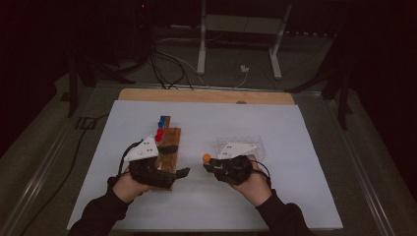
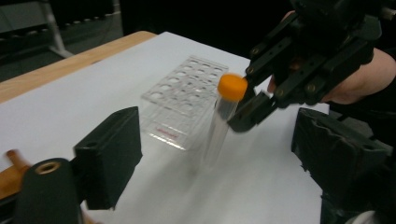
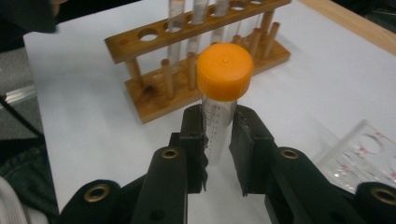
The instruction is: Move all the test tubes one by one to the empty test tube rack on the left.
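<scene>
1 clear ribbed-cap tube point(image 3: 219, 107) in right hand-held gripper point(image 3: 218, 154).

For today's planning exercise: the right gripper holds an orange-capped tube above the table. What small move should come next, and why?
Probably carry the orange-capped tube sideways over the clear rack. The right gripper is shut on it just below the cap, upright, and the rack's holes look free. The left gripper stands open, holding nothing.

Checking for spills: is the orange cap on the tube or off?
On. The orange cap sits on top of the clear tube, which the right gripper clamps just below it.
</scene>
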Tool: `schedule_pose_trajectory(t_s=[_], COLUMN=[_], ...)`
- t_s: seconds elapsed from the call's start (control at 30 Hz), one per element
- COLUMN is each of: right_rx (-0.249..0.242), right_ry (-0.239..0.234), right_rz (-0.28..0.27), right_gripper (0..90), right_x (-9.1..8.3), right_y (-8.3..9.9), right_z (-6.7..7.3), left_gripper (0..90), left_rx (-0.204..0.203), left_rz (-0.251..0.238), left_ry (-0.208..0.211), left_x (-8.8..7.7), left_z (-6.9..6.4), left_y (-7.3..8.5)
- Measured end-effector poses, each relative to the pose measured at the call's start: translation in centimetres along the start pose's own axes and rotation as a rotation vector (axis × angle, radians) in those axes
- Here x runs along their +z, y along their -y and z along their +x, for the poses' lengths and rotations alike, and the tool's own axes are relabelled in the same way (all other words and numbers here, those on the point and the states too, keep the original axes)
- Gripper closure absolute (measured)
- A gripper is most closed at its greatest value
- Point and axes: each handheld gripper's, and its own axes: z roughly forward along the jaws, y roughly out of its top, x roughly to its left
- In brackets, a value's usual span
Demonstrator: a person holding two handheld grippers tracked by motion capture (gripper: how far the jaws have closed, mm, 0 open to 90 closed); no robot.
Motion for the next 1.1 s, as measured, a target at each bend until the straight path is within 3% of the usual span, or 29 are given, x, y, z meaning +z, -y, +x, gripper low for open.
schedule_pose_trajectory(t_s=[0.13,0.63,0.83,1.1], right_rx=[-0.01,-0.02,-0.019,-0.017], right_ry=[-0.014,-0.029,-0.031,-0.033], right_rz=[0.004,0.003,0.002,0.001], right_gripper=[75.7,75.7,75.7,75.6], right_x=[0.1,0.2,0.2,0.1], right_y=[-0.1,-0.2,-0.2,-0.2], right_z=[0.5,0.9,0.9,0.8], left_gripper=[29.8,59.9,66.8,70.6], left_rx=[0.019,0.056,0.07,0.086], left_rz=[0.011,0.028,0.037,0.039], left_ry=[0.001,0.068,0.076,0.047], left_x=[1.1,3.6,4.0,4.1], left_z=[-0.3,-0.8,-0.9,-1.0], left_y=[-0.2,-0.7,-0.8,-0.8])
